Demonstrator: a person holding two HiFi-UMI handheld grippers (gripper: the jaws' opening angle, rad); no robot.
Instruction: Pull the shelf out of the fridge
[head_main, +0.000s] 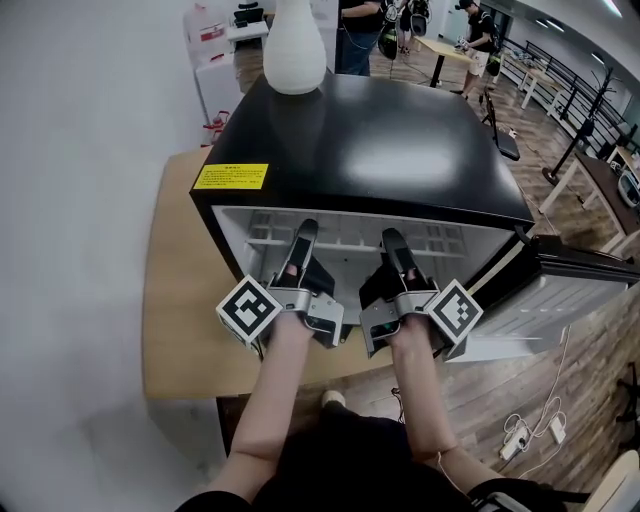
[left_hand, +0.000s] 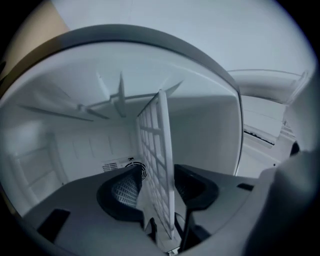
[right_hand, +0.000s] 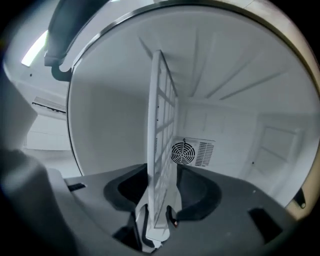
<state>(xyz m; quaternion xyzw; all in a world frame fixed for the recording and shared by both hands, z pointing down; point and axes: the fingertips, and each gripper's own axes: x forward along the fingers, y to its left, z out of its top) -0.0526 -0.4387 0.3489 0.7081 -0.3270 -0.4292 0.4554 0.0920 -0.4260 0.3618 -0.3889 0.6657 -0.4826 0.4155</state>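
head view looks down on a wooden tabletop (head_main: 175, 300) carrying a black fridge (head_main: 380, 150) that fills the middle of the frame. its door (head_main: 585, 285) is swung open toward the right edge. the white grid shelf (left_hand: 157, 145) sits inside the fridge's pale cavity, and both gripper views see it edge-on as it runs back toward the rear wall. the left gripper (head_main: 305, 232) and right gripper (head_main: 392, 238) reach side by side into the opening at frame centre. left gripper view shows its jaws spread wide, with the shelf's front edge standing between them and a gap at each pad, so nothing is clamped. right gripper view shows its jaws less wide apart. the shelf edge is between them too, and the pads are not pressing on it. a white vase (head_main: 294, 45) stands on the fridge top at the upper middle. a yellow label (head_main: 231, 177) sits at the fridge's left front corner. a round fan vent (right_hand: 182, 152) shows on the rear wall.
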